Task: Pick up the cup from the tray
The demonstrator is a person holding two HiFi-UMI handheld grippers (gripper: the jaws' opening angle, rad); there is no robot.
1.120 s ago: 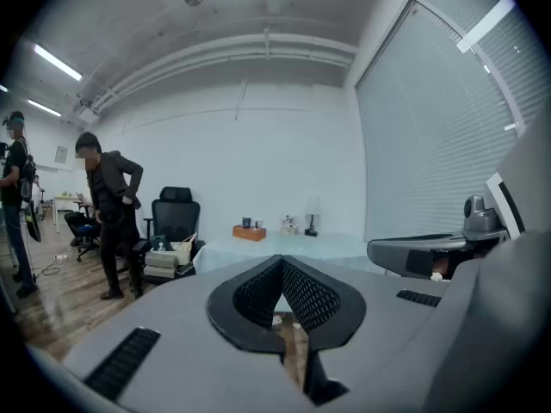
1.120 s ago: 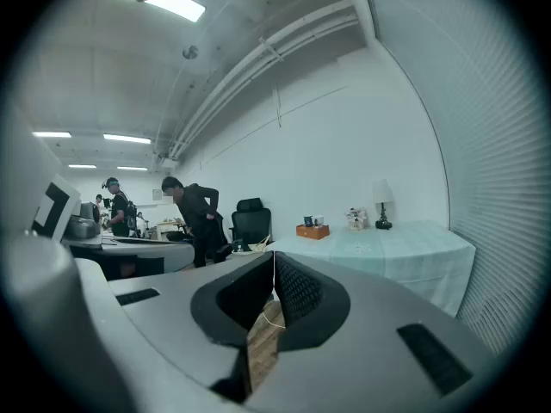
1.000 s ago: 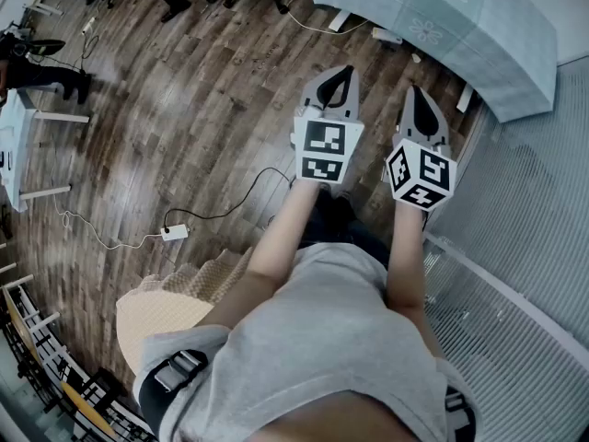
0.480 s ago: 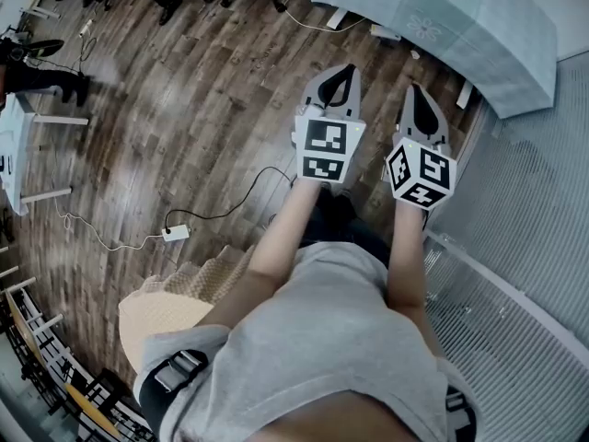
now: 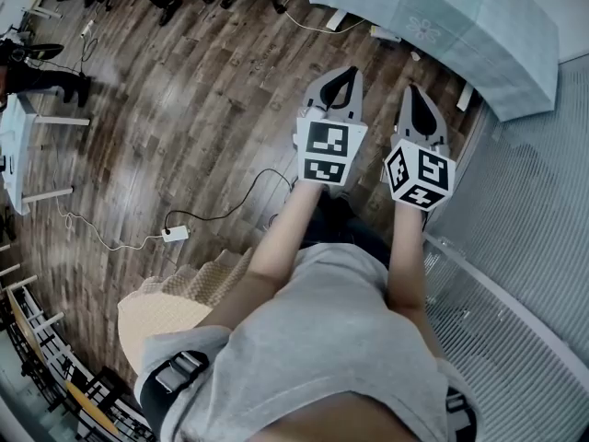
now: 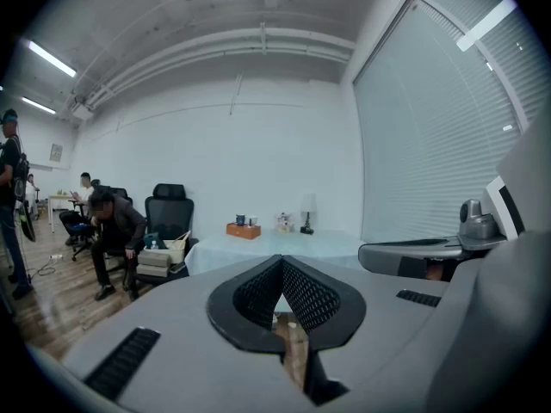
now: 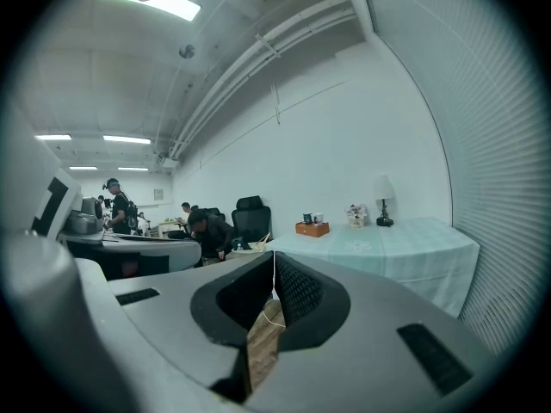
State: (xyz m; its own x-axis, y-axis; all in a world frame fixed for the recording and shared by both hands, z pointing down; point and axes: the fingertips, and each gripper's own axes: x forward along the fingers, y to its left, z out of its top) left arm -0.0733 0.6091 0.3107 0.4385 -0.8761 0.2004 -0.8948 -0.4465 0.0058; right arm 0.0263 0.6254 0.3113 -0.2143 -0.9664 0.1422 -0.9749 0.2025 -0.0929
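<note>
A small brown tray (image 6: 244,230) with cups (image 6: 240,220) stands far ahead on a table with a pale teal cloth (image 6: 284,246). The right gripper view shows the same tray (image 7: 312,228), its cups (image 7: 307,218) and the table (image 7: 387,243). In the head view I see only the table's near corner (image 5: 479,35); the tray is out of frame. My left gripper (image 5: 349,69) and right gripper (image 5: 411,88) are held side by side over the wooden floor, short of the table. Both point roughly level at it. Their jaws meet at the tips with nothing between them.
A lamp (image 7: 383,198) and a small ornament (image 7: 355,215) stand on the table. A black office chair (image 6: 168,213) and seated people (image 6: 116,231) are left of it. Window blinds (image 5: 525,247) run along the right. A power strip and cable (image 5: 173,232) lie on the floor.
My left gripper has shifted slightly down and to the right in the head view. The right gripper has stayed put, and both remain shut.
</note>
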